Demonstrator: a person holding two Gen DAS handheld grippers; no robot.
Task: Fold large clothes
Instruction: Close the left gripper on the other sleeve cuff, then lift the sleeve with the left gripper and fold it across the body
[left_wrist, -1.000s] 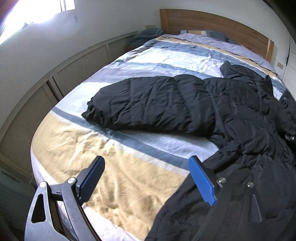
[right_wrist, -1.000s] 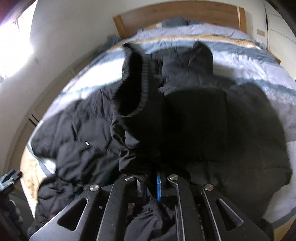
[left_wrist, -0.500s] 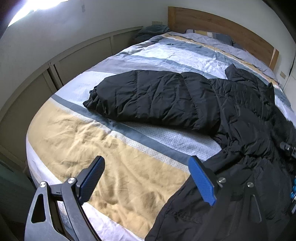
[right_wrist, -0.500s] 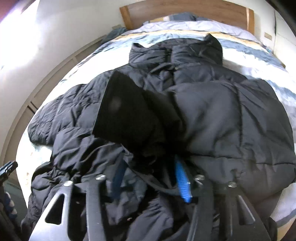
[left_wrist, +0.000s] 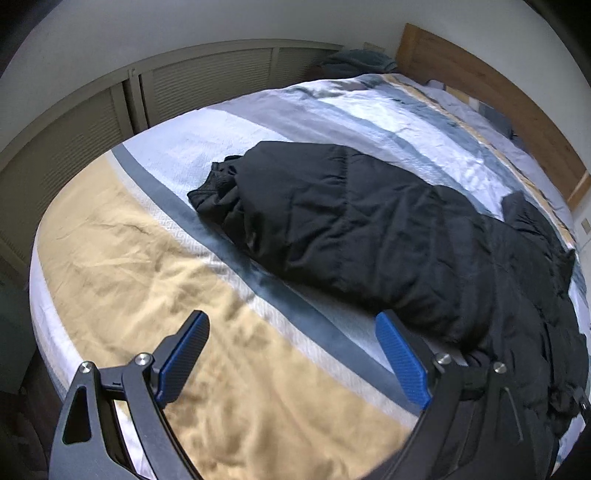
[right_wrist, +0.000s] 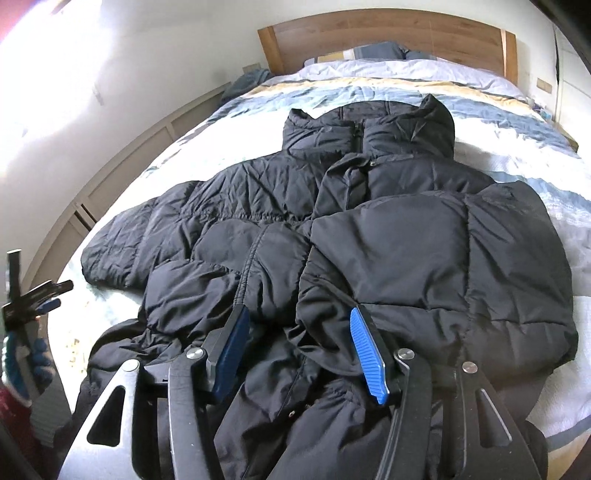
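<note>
Noted: black quilted puffer jacket (right_wrist: 369, 236) lying front-up on the striped blue, grey and tan bedspread (left_wrist: 155, 266), collar toward the wooden headboard (right_wrist: 388, 33). Right-side sleeve found folded across the jacket's chest, where a second earlier seen raised and pinched in the right gripper (right_wrist: 299, 354); half a second earlier, already dropping onto the torso. Right gripper now recorded with blue-padded jaws parted, holding nothing, poised just above the crumpled lower front of the jacket. Judged: first sleeve fold completed and released. Left gripper (left_wrist: 291, 362) recorded wide open and empty, above the tan stripe near the foot of the bed; view swung leftward compared with a second ago, bringing the outstretched left sleeve (left_wrist: 325, 221) closer to centre. That sleeve lying flat, extended sideways, cuff bunched, well apart from the jaws. Judged: left sleeve not yet folded; likely the next item, followed by the body fold. Puffy filling likely to spring back unless pressed.
</note>
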